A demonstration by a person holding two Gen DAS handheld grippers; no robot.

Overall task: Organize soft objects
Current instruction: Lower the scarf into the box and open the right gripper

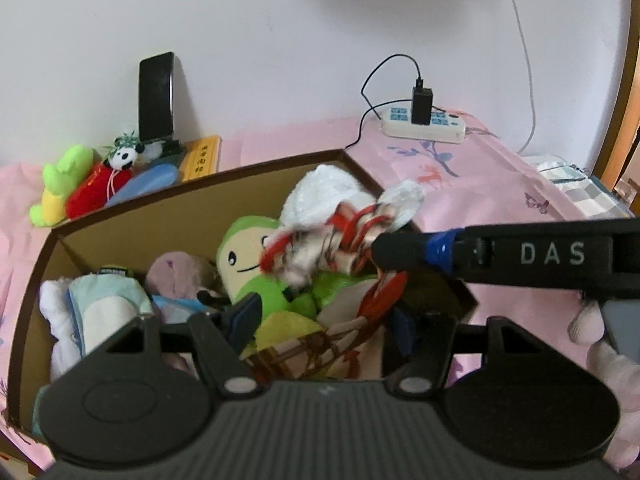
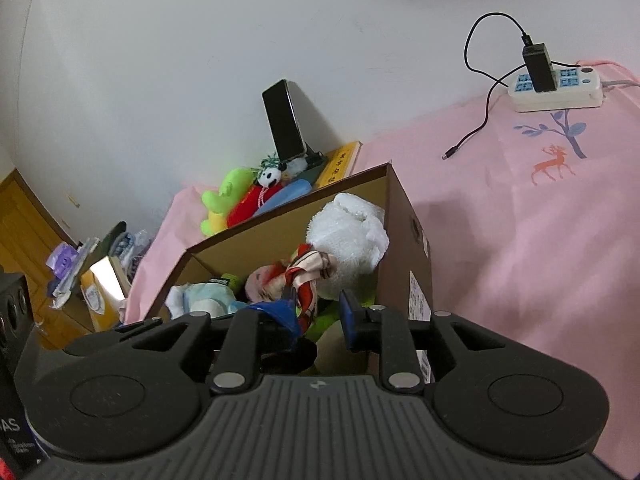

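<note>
A brown cardboard box (image 1: 132, 216) on a pink bedsheet holds several soft toys: a white plush (image 1: 324, 196), a green smiling plush (image 1: 248, 260), a light blue plush (image 1: 104, 300). A red and cream patterned scarf (image 1: 340, 240) hangs over the box. My left gripper (image 1: 324, 320) is open just above the box, with scarf folds between its fingers. My right gripper (image 2: 320, 312) is open over the box with the scarf (image 2: 304, 276) lying between its fingers; in the left wrist view one of its fingers (image 1: 404, 250) touches the scarf. The box also shows in the right wrist view (image 2: 404, 216).
A green plush (image 1: 60, 184), a red panda doll (image 1: 108, 176) and a blue item (image 1: 148, 184) lie behind the box. A phone on a stand (image 1: 156, 96) leans at the wall. A power strip with charger (image 1: 424, 120) lies on the sheet. Clutter lies left of the bed (image 2: 88, 264).
</note>
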